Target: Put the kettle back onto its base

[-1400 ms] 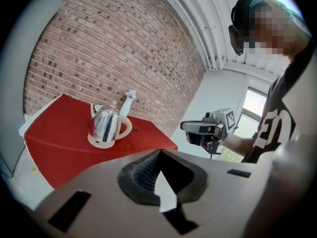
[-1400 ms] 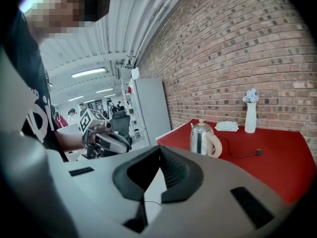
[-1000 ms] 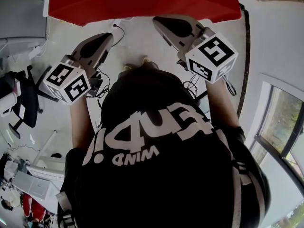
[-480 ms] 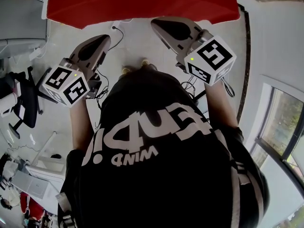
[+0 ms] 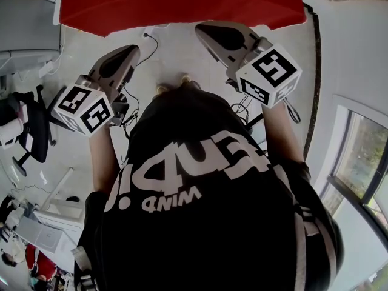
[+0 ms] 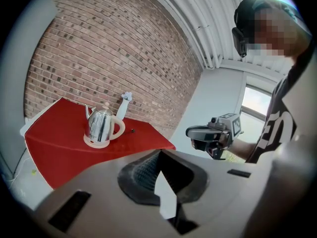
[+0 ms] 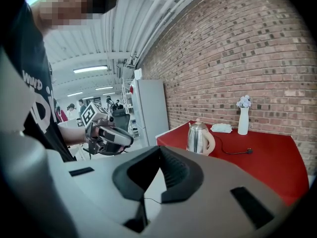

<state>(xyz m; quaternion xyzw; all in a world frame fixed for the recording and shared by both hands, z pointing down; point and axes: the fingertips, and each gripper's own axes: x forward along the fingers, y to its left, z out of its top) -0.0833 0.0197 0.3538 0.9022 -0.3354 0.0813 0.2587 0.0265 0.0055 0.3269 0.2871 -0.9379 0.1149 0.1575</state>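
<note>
Over the last second next to nothing is changed. The left gripper [image 5: 133,49] and the right gripper [image 5: 201,27] are kept side by side in front of the person's black printed T-shirt [image 5: 200,211], short of the near edge of the red-covered table [image 5: 182,5]. Only a slight drift is noted in the head view. Both pairs of fingers are seen pressed together at the tips, with nothing pinched between them. No reach is under way. The polished steel kettle with the cream loop handle [image 6: 100,124] is seen already seated on its round cream base [image 6: 97,143]. It stands toward the left edge of the table, in from the near edge and well apart from both grippers. The task is therefore judged done or idle, not in progress. The kettle is stood upright, long axis vertical, lid knob on top. The spout [image 6: 89,111] is pointed toward the table's left edge, and the handle [image 7: 213,142] is turned the opposite way, toward the table's middle. A thin black cord [image 7: 230,151] is run from the base toward the right and ends in a plug [image 7: 248,150] laid loose on the red surface. A white vase with pale flowers [image 7: 242,114] and a folded white cloth [image 7: 221,128] are placed behind the kettle at the far edge, against the brick wall [image 7: 257,48].
</note>
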